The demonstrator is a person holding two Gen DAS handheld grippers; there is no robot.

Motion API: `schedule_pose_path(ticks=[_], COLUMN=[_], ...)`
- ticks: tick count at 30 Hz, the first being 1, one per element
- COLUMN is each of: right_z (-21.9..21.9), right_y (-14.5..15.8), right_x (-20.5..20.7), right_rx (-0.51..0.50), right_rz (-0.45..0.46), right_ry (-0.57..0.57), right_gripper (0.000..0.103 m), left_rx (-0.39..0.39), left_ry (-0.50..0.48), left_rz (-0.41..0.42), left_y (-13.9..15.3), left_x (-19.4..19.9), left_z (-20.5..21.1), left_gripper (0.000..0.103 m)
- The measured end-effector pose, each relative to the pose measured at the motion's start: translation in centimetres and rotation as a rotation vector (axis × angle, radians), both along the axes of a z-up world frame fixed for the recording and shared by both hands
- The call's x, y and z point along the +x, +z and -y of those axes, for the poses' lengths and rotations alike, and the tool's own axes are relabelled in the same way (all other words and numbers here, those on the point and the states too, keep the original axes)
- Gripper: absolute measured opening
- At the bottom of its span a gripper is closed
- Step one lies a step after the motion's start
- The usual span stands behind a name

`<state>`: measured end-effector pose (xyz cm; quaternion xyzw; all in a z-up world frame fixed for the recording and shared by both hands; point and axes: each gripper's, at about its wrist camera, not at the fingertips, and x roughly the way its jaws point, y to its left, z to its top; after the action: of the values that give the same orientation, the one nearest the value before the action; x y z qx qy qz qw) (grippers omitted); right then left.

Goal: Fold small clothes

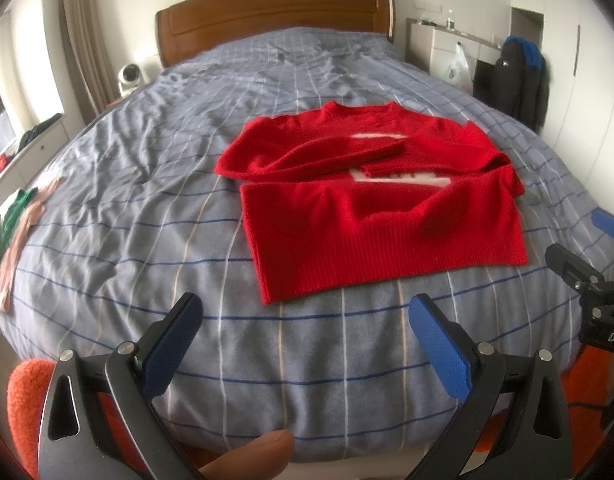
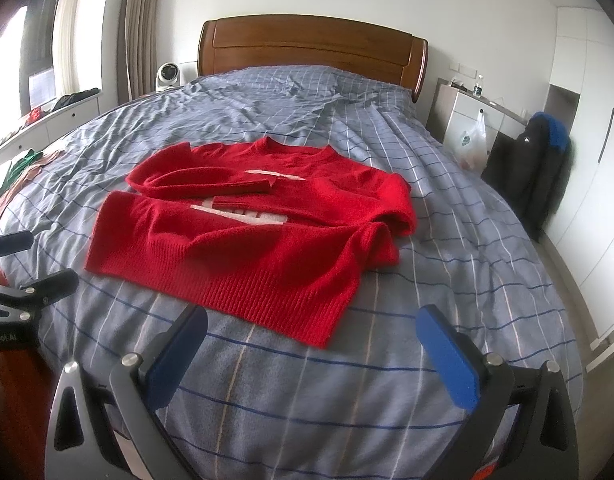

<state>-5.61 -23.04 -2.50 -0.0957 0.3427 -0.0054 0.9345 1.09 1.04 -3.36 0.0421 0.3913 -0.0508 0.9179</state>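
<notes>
A small red knit sweater (image 1: 371, 208) lies flat on the bed, neck toward the headboard, both sleeves folded across its chest over a white print. It also shows in the right wrist view (image 2: 247, 240). My left gripper (image 1: 307, 308) is open and empty, above the quilt just short of the sweater's hem. My right gripper (image 2: 311, 320) is open and empty, near the hem's right corner. The right gripper's body shows at the right edge of the left wrist view (image 1: 587, 288).
The bed has a blue-grey checked quilt (image 1: 147, 200) and a wooden headboard (image 1: 275, 16). Green and pink clothes (image 1: 11, 232) lie at the bed's left edge. A dark jacket (image 2: 535, 168) hangs by the white wardrobe on the right. A white fan (image 2: 167, 76) stands left of the headboard.
</notes>
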Motion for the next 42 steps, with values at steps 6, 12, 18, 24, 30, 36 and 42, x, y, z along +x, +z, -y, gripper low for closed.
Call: schedule_pose_path(ticks=[6, 12, 18, 24, 30, 36, 42], right_z=[-0.11, -0.16, -0.14, -0.19, -0.15, -0.20, -0.25], right_y=[-0.12, -0.13, -0.16, -0.11, -0.16, -0.15, -0.34], right_x=[-0.02, -0.01, -0.04, -0.02, -0.02, 0.00, -0.13], right_rx=[-0.001, -0.001, -0.001, -0.002, -0.001, -0.002, -0.003], right_rz=[-0.001, -0.002, -0.002, -0.001, -0.004, -0.004, -0.005], right_ry=[0.004, 0.003, 0.003, 0.003, 0.002, 0.002, 0.006], right_gripper=[0.103, 0.103, 0.103, 0.103, 0.103, 0.103, 0.103], left_rx=[0.000, 0.002, 0.003, 0.002, 0.002, 0.003, 0.003], left_ry=[0.000, -0.002, 0.000, -0.001, 0.000, -0.001, -0.001], left_rz=[0.001, 0.002, 0.003, 0.002, 0.003, -0.002, 0.000], left_y=[-0.01, -0.03, -0.03, -0.04, -0.11, -0.06, -0.09], left_x=[0.00, 0.05, 0.01, 0.01, -0.03, -0.03, -0.04], left_z=[0.01, 0.08, 0.11, 0.16, 0.17, 0.31, 0.32], left_gripper=[0.103, 0.103, 0.103, 0.103, 0.103, 0.103, 0.103])
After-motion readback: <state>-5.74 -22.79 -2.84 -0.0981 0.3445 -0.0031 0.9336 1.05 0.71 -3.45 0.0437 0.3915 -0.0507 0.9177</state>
